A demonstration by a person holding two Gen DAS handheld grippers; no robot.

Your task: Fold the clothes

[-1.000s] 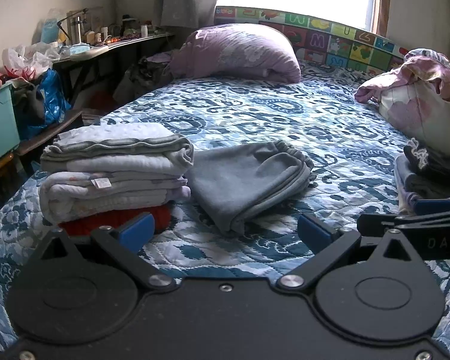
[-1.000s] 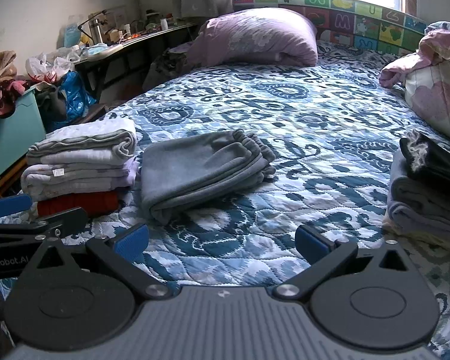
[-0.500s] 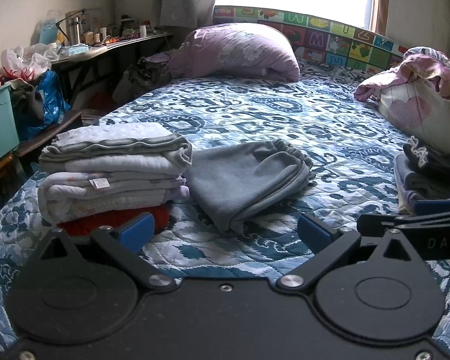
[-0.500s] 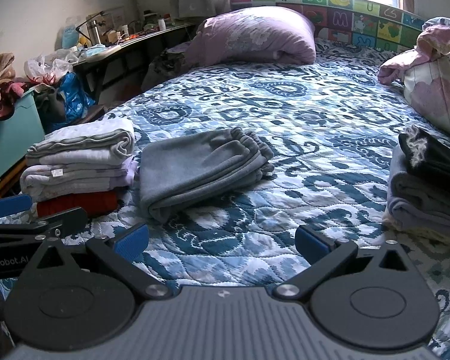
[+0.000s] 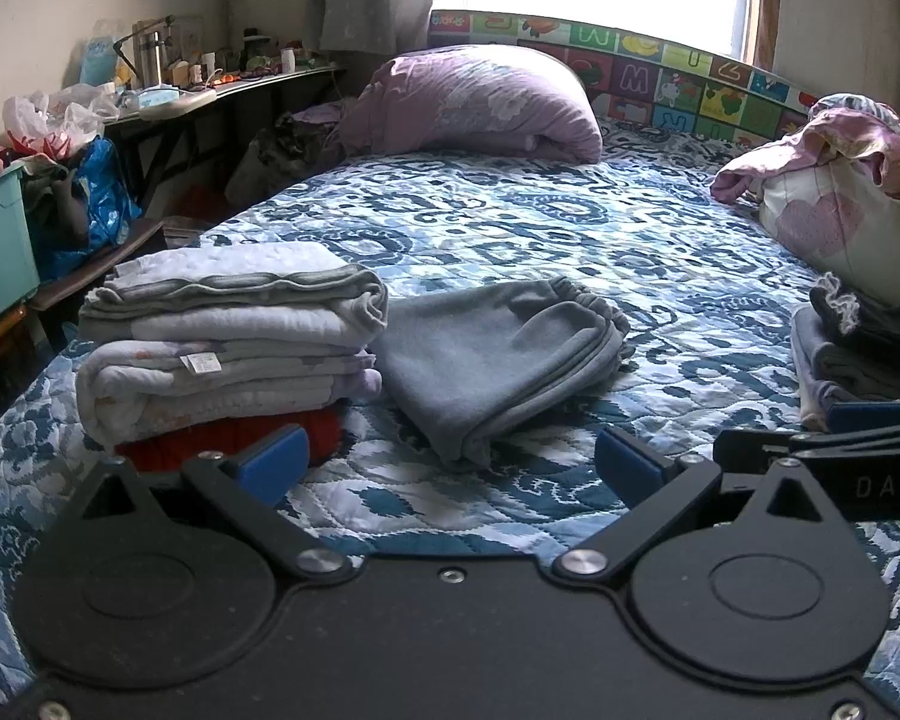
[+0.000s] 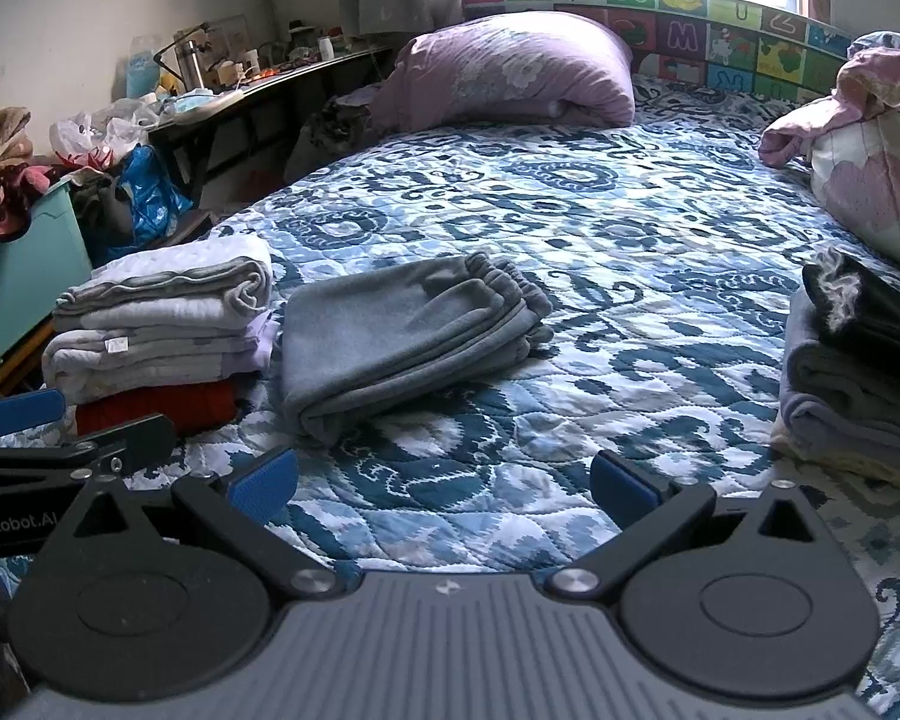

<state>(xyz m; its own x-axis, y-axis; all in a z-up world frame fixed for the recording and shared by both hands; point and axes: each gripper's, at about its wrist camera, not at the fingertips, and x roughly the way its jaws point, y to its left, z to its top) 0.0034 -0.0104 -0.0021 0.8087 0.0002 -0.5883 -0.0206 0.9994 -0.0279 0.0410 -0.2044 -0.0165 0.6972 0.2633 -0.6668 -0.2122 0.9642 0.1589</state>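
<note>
Folded grey trousers (image 5: 498,360) lie on the blue patterned bedspread (image 5: 510,228), also in the right wrist view (image 6: 402,336). To their left stands a stack of folded pale clothes on a red garment (image 5: 222,348), (image 6: 156,330). My left gripper (image 5: 450,465) is open and empty, just in front of the trousers. My right gripper (image 6: 444,483) is open and empty, in front and to the right of them. At the right sits another pile of grey and dark clothes (image 5: 858,348), (image 6: 858,360).
A purple pillow (image 5: 474,102) lies at the head of the bed by a colourful alphabet mat (image 5: 660,78). A pink floral pillow (image 5: 834,204) sits at the right edge. A cluttered desk (image 5: 180,96), a teal bin (image 5: 0,240) and bags stand left of the bed.
Both grippers have edged slightly forward; the view has barely shifted. The clothes have not moved.
</note>
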